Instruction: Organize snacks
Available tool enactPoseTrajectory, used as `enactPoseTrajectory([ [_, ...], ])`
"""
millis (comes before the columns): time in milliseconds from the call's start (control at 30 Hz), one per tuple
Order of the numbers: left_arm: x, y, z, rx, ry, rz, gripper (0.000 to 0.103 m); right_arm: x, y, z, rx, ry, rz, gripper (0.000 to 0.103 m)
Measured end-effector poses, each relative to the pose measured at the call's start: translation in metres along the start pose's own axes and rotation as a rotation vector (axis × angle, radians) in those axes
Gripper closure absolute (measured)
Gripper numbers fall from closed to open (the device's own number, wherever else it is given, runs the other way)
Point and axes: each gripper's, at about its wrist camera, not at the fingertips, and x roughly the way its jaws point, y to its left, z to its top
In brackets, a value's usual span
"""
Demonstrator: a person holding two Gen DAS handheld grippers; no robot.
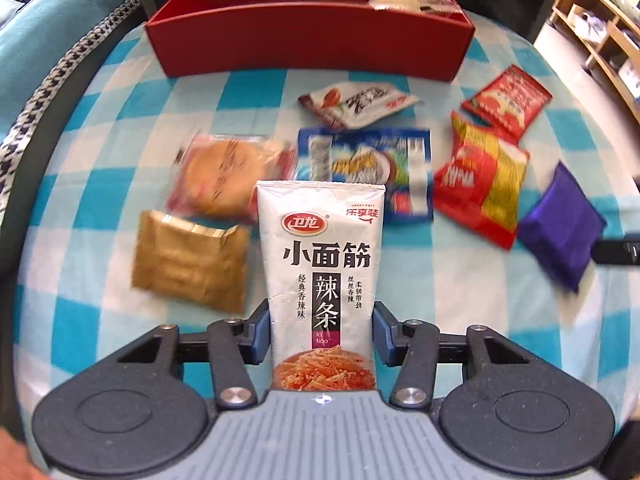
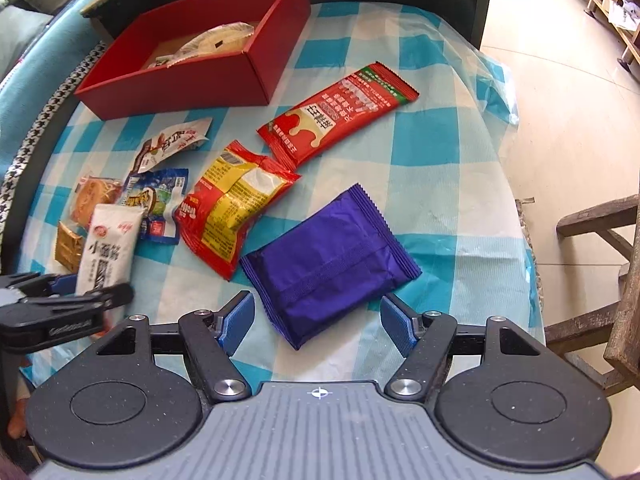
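Note:
My left gripper (image 1: 322,330) is shut on a white spicy-strip packet (image 1: 320,256), which stands upright between the blue pads and looks sharp against a blurred table. The right wrist view shows that packet (image 2: 108,248) at the far left, in the left gripper (image 2: 88,292). My right gripper (image 2: 318,324) is open and points down over a purple packet (image 2: 332,264) that lies flat on the checked cloth, one finger on each side of its near end. A red box (image 1: 308,44) at the back holds a clear-wrapped snack (image 2: 216,40).
Loose on the cloth lie a gold packet (image 1: 190,260), a round cake (image 1: 228,176), a blue packet (image 1: 364,164), a white-brown packet (image 1: 360,106), a red-yellow bag (image 2: 236,204) and a long red packet (image 2: 336,116). A wooden chair (image 2: 616,272) stands beyond the table's right edge.

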Motion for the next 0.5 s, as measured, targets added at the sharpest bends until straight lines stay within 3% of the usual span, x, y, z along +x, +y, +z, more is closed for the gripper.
enactPoseTrajectory([
  [333,-0.007,0.009,-0.02,-0.025,-0.009,-0.121,0.022,0.026,0.0,0.0,0.224,0.07,0.085,0.027],
  [500,-0.008,0.016,-0.024,-0.046,-0.009,-0.174,0.022,0.036,0.005,0.016,0.268,0.025,-0.011,0.026],
])
